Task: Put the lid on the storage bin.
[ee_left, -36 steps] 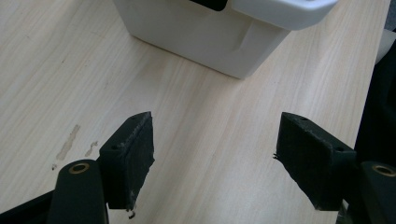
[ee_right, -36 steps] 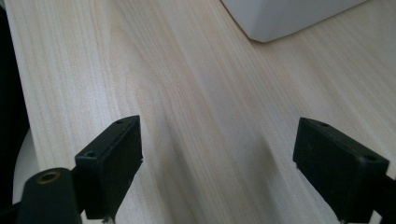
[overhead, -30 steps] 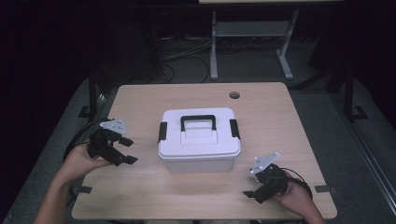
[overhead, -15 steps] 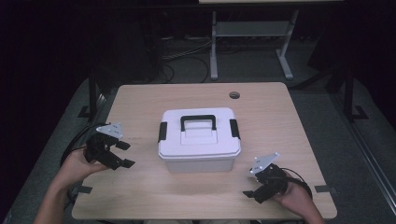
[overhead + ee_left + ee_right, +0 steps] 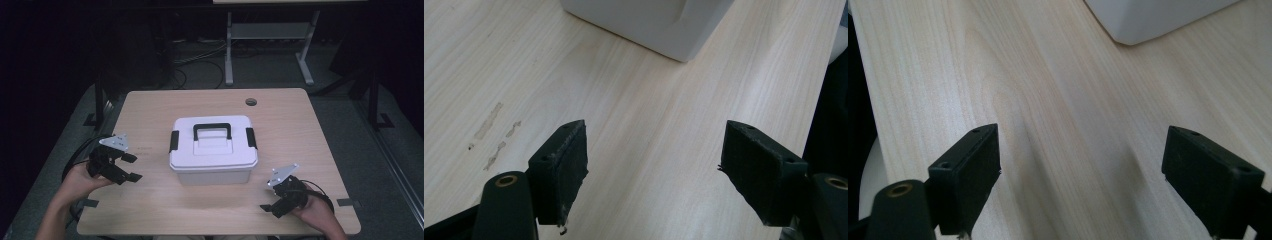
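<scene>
wooden table [image 5: 300, 130], white box [image 5: 214, 150] long axis left-right

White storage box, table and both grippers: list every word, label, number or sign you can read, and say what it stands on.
No readable text.
White storage box: lid, black handle and latches bear no print.
Table: faint dark marks left of the box, too small to read.
Left gripper and right gripper: no markings legible.

Light wooden table [image 5: 305, 135], white lidded storage box [image 5: 214, 150] standing at its middle
</scene>
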